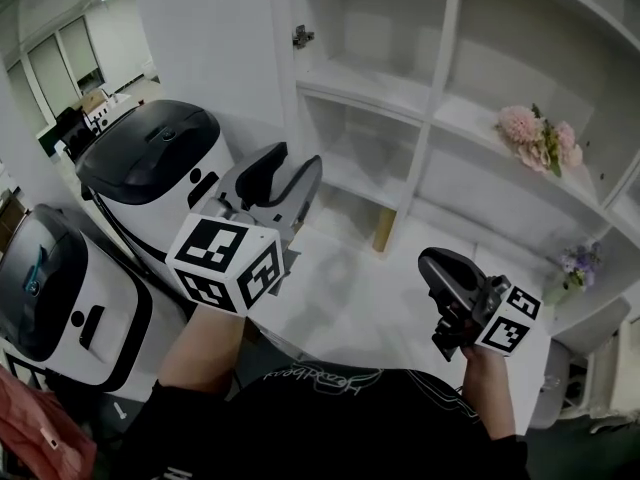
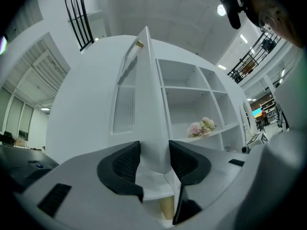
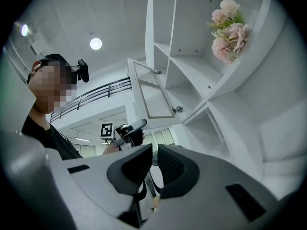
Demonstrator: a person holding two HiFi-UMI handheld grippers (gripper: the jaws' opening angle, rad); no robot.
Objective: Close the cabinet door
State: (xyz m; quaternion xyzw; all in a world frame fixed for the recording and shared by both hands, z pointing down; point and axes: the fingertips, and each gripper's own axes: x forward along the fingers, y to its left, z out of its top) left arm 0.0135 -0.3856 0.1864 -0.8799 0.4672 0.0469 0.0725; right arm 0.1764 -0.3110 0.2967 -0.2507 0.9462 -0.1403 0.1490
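Observation:
The white cabinet (image 1: pixel 440 108) has open shelves, and its door (image 1: pixel 205 48) stands swung out at the upper left, hinged at a metal hinge (image 1: pixel 303 36). My left gripper (image 1: pixel 292 163) is raised toward the door's lower part with its jaws apart. In the left gripper view the door (image 2: pixel 146 80) is seen edge-on, and its edge runs down between the two pads of the left gripper (image 2: pixel 153 150); I cannot tell whether they touch it. My right gripper (image 1: pixel 428 261) hangs lower right before the shelves. Its jaws (image 3: pixel 155 147) stand a narrow slit apart, holding nothing.
Pink flowers (image 1: pixel 538 138) lie on a right-hand shelf, and purple ones (image 1: pixel 578 260) lower down. Two white machines with black lids (image 1: pixel 150 168) (image 1: pixel 50 288) stand left of the door. A wooden block (image 1: pixel 384 230) stands at the foot of the cabinet's lower shelf divider.

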